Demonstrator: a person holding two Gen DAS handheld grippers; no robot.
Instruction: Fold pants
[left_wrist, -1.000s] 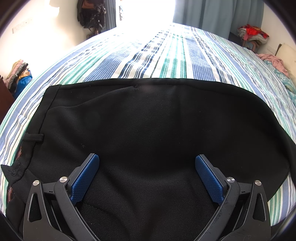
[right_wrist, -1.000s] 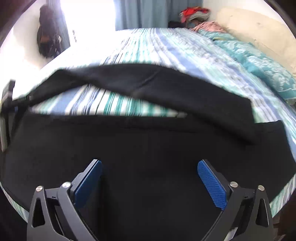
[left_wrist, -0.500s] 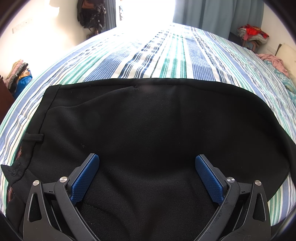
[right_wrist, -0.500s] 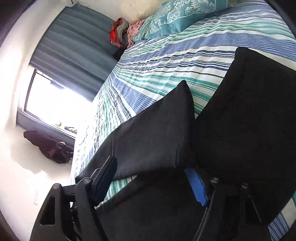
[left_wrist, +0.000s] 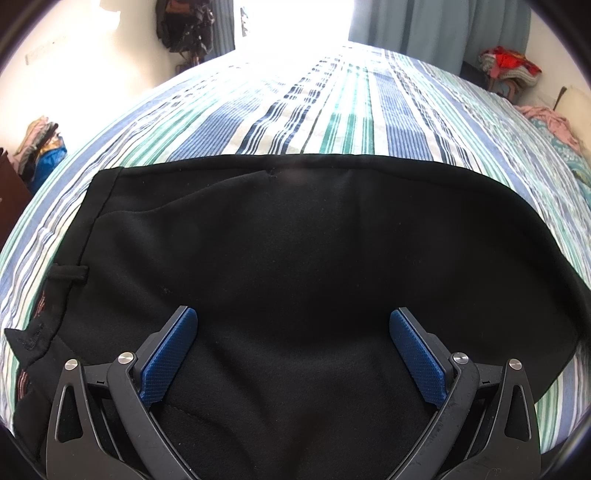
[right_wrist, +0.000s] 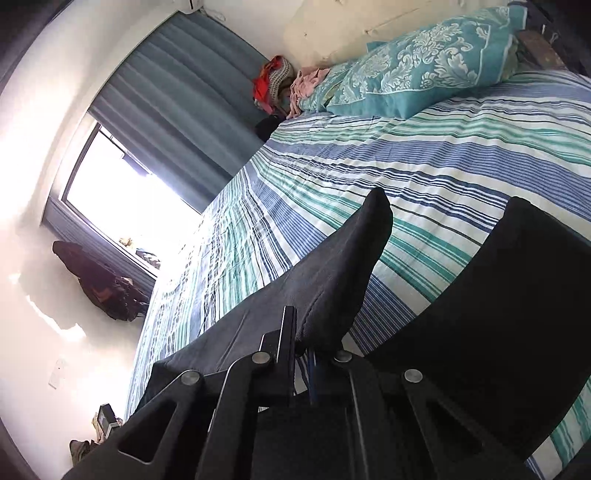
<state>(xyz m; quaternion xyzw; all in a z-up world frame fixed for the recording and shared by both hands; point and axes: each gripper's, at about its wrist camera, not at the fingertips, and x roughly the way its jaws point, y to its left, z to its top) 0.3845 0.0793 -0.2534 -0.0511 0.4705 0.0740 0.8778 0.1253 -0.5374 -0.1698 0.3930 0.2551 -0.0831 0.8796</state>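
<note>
Black pants (left_wrist: 295, 251) lie spread on the striped bed, waistband with a belt loop (left_wrist: 68, 273) at the left. My left gripper (left_wrist: 293, 332) is open, its blue pads (left_wrist: 170, 354) resting over the fabric near the waist. In the right wrist view my right gripper (right_wrist: 310, 343) is shut on the hem end of one pant leg (right_wrist: 332, 266) and holds it lifted off the bed. The other pant leg (right_wrist: 498, 314) lies flat to the right.
The striped bedsheet (left_wrist: 332, 110) stretches far ahead. A teal patterned pillow (right_wrist: 424, 74) and a pile of clothes (right_wrist: 280, 81) sit at the head end. A bright window (right_wrist: 122, 184) with blue curtains and a dark bag (right_wrist: 99, 284) hanging on the wall stand beyond.
My right gripper has closed on the pant leg end and tilted, lifting the leg off the bed. The left gripper has not moved.
</note>
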